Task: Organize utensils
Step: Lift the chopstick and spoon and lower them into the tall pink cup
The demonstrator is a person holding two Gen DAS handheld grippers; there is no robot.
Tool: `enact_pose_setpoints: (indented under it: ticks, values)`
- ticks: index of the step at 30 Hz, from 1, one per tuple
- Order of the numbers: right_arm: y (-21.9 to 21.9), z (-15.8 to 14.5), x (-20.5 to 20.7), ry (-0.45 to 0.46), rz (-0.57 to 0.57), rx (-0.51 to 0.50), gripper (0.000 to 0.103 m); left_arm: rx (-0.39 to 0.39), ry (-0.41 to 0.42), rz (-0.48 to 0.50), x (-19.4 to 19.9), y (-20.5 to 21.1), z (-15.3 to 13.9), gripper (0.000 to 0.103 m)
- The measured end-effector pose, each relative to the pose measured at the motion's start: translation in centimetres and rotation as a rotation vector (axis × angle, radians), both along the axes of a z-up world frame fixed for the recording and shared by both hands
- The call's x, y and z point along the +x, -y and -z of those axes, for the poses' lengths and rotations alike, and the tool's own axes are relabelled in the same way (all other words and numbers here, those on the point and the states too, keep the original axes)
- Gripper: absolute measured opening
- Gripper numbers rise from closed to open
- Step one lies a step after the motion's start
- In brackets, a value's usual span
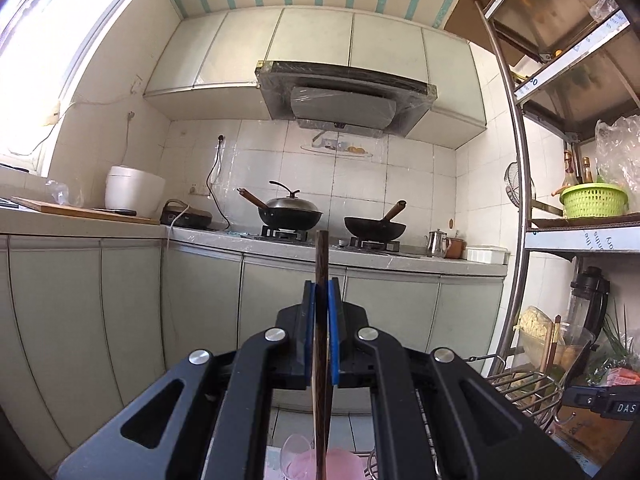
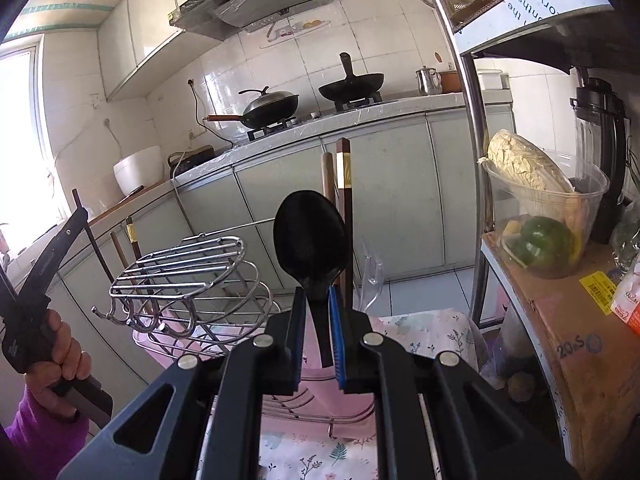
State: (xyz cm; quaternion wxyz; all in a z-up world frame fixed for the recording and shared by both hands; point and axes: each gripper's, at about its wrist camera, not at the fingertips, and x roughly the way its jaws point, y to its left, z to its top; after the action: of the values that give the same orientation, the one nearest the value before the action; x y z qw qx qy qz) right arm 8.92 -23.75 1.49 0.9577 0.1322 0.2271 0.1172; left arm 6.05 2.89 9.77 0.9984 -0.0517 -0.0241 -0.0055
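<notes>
A kitchen, mid-tidy: the left tongs (image 1: 320,300) are closed on a dark wooden chopstick (image 1: 321,264), its long axis running straight up and down through the blue pads (image 1: 308,320). The stick's squared top end points upward, rising above the fingertips in front of the stove cabinets, while its lower end drops out of sight below the tongs toward something pink at the bottom edge.

The right tongs (image 2: 318,300) are clamped on the handle of a black spoon (image 2: 310,240). The spoon stands nearly upright, bowl uppermost and facing the camera, handle running down between the blue pads (image 2: 335,320). Just behind the bowl, two more chopsticks (image 2: 344,184) stand upright, the taller one with a gold band near its top; what holds them cannot be made out. A clear plastic utensil (image 2: 370,276) pokes up just to the right of them.

To the left, a wire rack (image 2: 180,280) with hooks sits over a pink basin (image 2: 344,404) on a floral cloth (image 2: 424,332); thin sticks (image 2: 132,244) stand behind it. At the far left of the right wrist view, the person's left hand (image 2: 60,352), in a purple sleeve, grips the other tool. Two woks (image 1: 290,214) sit on the stove across the room.
</notes>
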Motion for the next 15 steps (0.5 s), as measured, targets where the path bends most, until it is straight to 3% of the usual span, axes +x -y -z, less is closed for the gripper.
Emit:
enact_pose_setpoints:
  ticks: [6,15]
  values:
    - [-0.2,0.3,0.1,-0.011,-0.008,0.001,0.012,0.012,-0.063,0.023,0.5,0.5,1.7,0.005]
    - [-0.4,1.2,0.2,-0.04,-0.006,0.013,0.012,-0.029,-0.235,0.06,0.9,-0.2,5.2,0.005]
